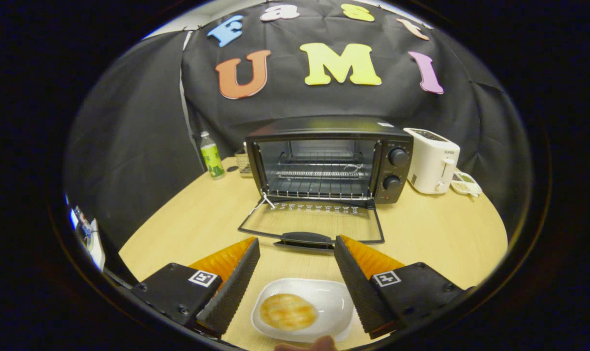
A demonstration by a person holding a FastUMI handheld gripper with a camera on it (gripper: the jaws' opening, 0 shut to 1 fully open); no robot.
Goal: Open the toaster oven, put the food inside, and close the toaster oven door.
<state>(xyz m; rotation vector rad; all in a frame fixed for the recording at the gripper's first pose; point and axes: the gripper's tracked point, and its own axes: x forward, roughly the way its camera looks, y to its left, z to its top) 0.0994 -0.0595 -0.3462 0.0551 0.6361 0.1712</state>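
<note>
A black toaster oven [330, 158] stands at the back of the wooden table [436, 234]. Its glass door [313, 222] is folded down flat onto the table, handle toward me, and the wire rack inside is bare. My gripper [297, 246] is open, its fingers spread wide above a white dish [331, 307]. A round golden flat cake [288, 312] lies in that dish, below and between the fingers, untouched by them. The fingertips reach about as far as the door's handle [305, 239].
A white pop-up toaster [432, 161] stands right of the oven, with a small dish [465, 185] beside it. A green-labelled bottle [211, 156] and a small basket [244, 163] sit to the oven's left. A fingertip [307, 345] shows just under the white dish.
</note>
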